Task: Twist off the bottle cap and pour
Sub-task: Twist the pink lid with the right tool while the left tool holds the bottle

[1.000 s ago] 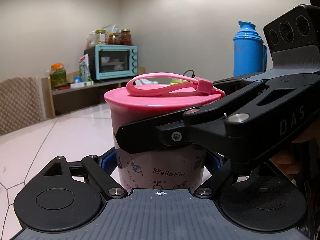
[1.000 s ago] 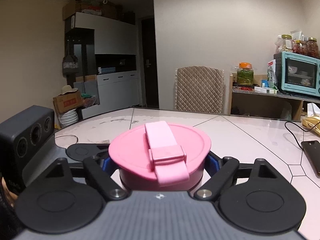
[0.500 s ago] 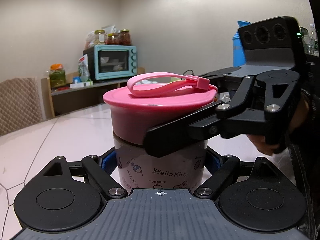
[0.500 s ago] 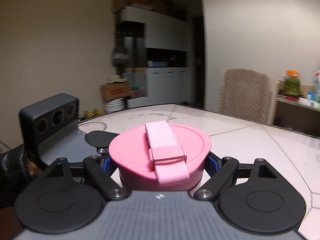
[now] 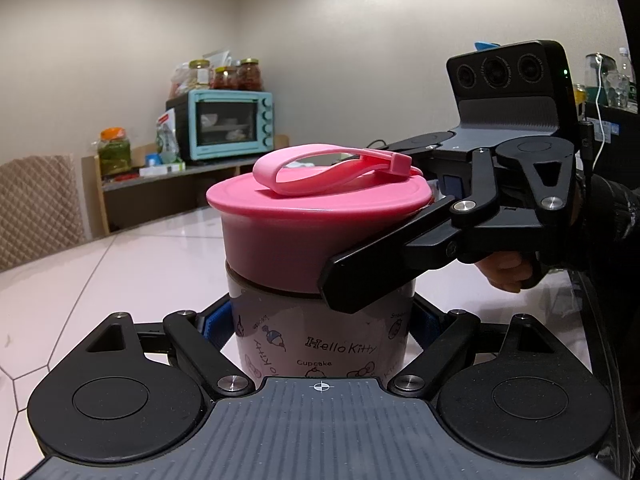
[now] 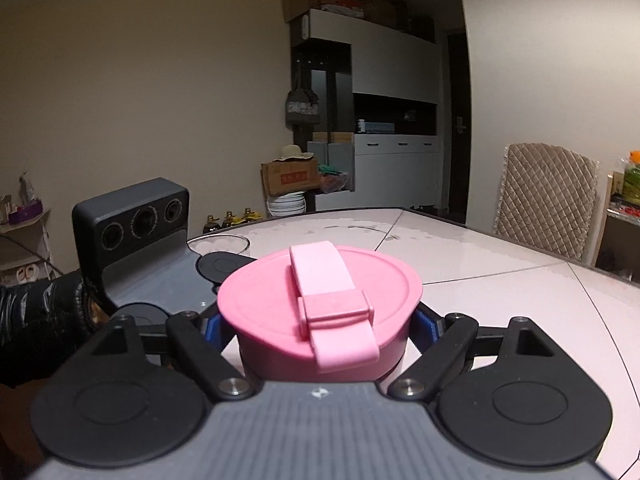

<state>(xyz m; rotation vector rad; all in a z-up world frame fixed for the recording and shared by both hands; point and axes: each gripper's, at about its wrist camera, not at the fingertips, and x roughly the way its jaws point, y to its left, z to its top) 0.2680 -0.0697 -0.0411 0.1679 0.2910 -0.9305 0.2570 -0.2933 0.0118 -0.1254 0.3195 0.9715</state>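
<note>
Bottle (image 5: 320, 340) clamped by left hand-held gripper (image 5: 320, 322); right hand-held gripper (image 6: 320, 326) squeezes its pink cap (image 6: 320, 300).

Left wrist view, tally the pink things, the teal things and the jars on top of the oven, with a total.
Pink: 1, the cap with its strap
Teal: 1, the toaster oven
Jars on the oven: 3
Total: 5

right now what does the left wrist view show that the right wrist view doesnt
Only the left wrist view shows the bottle body with its Hello Kitty print, held by the left gripper, and the teal toaster oven.

Only the right wrist view shows the glass on the table beyond the bottle, plus the white cabinet.

Both show the pink cap with its strap, clamped by the right gripper, and the quilted chair.
</note>
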